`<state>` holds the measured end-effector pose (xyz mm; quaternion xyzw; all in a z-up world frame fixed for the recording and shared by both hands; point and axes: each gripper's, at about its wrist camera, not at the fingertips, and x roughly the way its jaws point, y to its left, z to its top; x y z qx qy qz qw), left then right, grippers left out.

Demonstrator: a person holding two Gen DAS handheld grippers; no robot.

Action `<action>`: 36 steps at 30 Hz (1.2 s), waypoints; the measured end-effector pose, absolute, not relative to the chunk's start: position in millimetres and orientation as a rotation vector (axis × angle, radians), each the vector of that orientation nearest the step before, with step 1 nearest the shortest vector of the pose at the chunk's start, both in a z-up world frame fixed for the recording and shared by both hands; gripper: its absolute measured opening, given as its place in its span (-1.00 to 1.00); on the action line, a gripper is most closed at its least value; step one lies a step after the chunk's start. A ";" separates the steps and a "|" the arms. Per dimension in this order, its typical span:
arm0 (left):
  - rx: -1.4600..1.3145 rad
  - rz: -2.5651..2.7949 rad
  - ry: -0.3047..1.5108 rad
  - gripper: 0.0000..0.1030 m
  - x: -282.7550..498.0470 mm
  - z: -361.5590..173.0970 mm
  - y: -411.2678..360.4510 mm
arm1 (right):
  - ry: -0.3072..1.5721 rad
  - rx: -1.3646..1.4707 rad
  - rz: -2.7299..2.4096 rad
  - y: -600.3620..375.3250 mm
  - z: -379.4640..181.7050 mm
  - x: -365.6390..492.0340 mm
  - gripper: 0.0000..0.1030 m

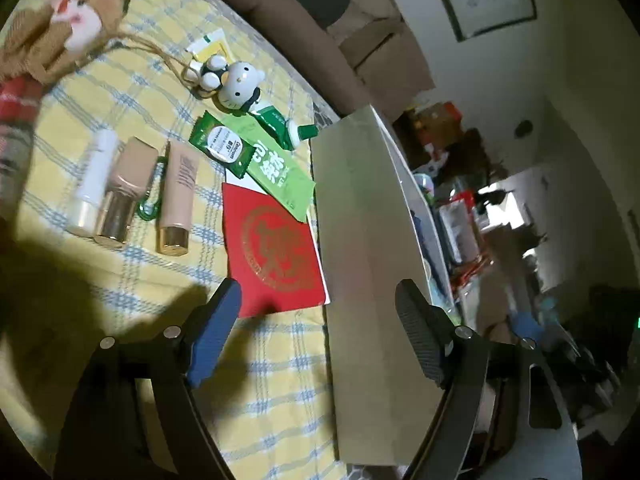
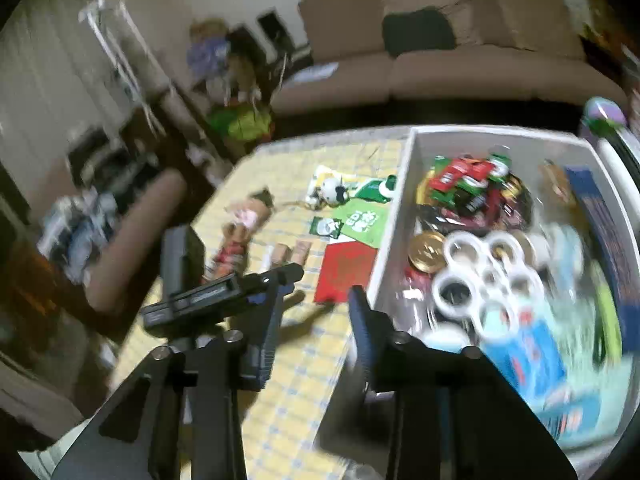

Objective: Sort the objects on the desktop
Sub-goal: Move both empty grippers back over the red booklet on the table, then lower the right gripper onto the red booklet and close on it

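Note:
My left gripper (image 1: 318,304) is open and empty above the yellow checked tablecloth (image 1: 168,264), its fingers either side of the red envelope's (image 1: 274,250) near corner and the storage box wall (image 1: 368,248). Beyond lie three cosmetic tubes (image 1: 132,188), green packets (image 1: 248,160), a green tube (image 1: 280,126), a white cat figure (image 1: 238,82) and a brown doll (image 1: 60,28). My right gripper (image 2: 320,292) is open and empty, over the table beside the white storage box (image 2: 390,240). The left gripper's body (image 2: 224,292) shows just in front of it.
The storage box holds tape rolls (image 2: 476,276), snack packets (image 2: 468,184), a gold lid (image 2: 426,252) and a blue carton (image 2: 536,364). A beige sofa (image 2: 440,48) stands behind the table. Clutter fills the room's left side (image 2: 100,200).

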<state>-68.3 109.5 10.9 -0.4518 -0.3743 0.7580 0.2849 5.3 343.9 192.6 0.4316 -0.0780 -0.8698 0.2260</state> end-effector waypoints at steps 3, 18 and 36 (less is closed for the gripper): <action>-1.193 1.988 -1.083 0.48 -68.4 -2.5 110.1 | -0.061 1.321 -2.382 316.5 174.8 -44.4 -0.54; -1.164 1.993 -1.174 0.45 -70.0 -22.5 105.0 | 0.823 1.790 -2.204 222.3 69.2 -163.0 -0.72; -1.118 1.975 -1.210 0.50 -67.4 -27.4 97.8 | 0.638 1.964 -2.002 227.7 33.1 -182.7 -0.71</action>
